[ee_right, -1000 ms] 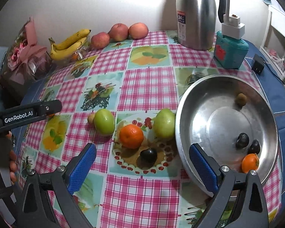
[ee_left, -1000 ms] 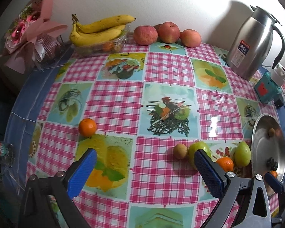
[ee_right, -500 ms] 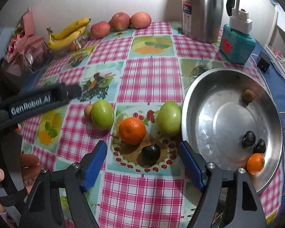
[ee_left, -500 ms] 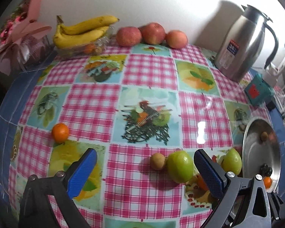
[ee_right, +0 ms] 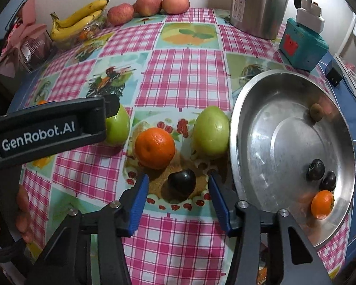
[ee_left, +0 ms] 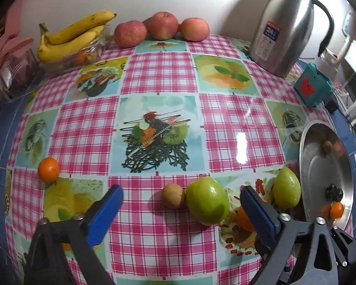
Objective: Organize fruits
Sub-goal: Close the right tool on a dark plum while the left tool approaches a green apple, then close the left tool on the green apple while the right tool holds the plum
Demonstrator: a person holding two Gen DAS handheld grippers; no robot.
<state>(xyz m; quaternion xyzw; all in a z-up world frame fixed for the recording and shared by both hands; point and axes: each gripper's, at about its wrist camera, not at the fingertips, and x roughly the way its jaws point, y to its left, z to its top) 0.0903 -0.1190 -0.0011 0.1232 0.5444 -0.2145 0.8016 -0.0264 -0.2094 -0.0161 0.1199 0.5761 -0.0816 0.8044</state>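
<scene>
My right gripper (ee_right: 178,185) has dropped in and narrowed but stays apart around the plum (ee_right: 181,183), near-left of the bowl (ee_right: 249,99); left gripper (ee_left: 180,204) wide apart, so grab next.

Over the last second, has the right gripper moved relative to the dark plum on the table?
Yes. The right gripper has come forward and narrowed, so its fingers now flank the dark plum beside the steel bowl, not yet closed on it.

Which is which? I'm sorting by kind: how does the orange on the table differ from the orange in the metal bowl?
The table orange looks bigger and sits between two green fruits; the bowl orange looks smaller and lies by two dark plums in the metal bowl. Both are round, orange, whole.
</scene>
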